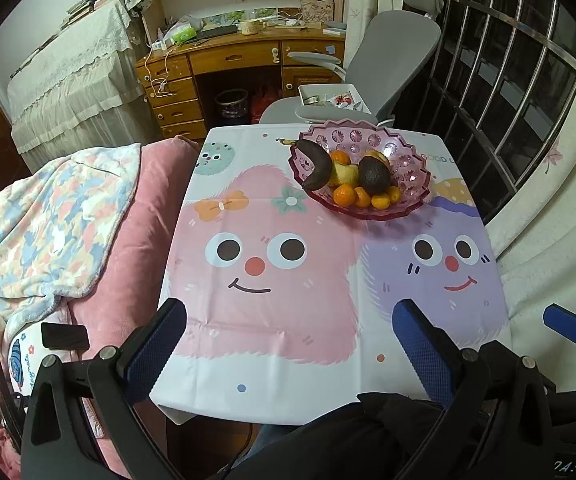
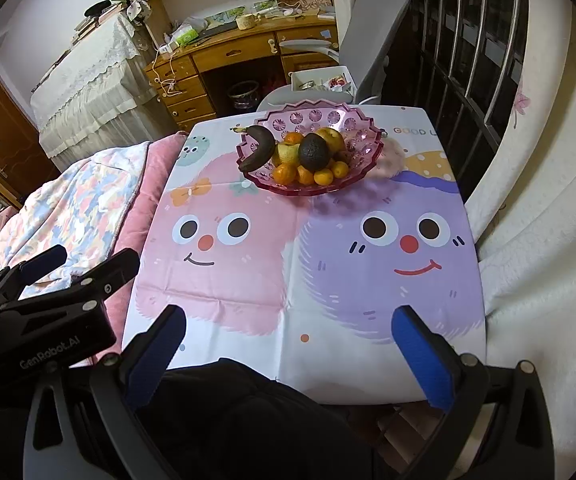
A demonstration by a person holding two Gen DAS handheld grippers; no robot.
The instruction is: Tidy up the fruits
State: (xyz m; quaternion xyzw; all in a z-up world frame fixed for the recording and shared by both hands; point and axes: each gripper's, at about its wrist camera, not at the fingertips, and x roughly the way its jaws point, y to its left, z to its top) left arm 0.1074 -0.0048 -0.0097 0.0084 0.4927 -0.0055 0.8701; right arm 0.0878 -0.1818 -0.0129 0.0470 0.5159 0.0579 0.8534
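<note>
Pink glass bowl [image 1: 408,184] in the upper centre of the frame holds all the fruit [image 1: 374,176]. Left gripper [image 1: 288,344] and right gripper [image 2: 288,344] hover low, jaws released, empty.

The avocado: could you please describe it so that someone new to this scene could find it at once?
Look at the far end of the cartoon tablecloth for the pink glass bowl of fruit. The avocado sits on top of the pile near the middle, above the small oranges. It is the only dark, egg-shaped fruit; the blackened banana on its left is long and curved.
</note>
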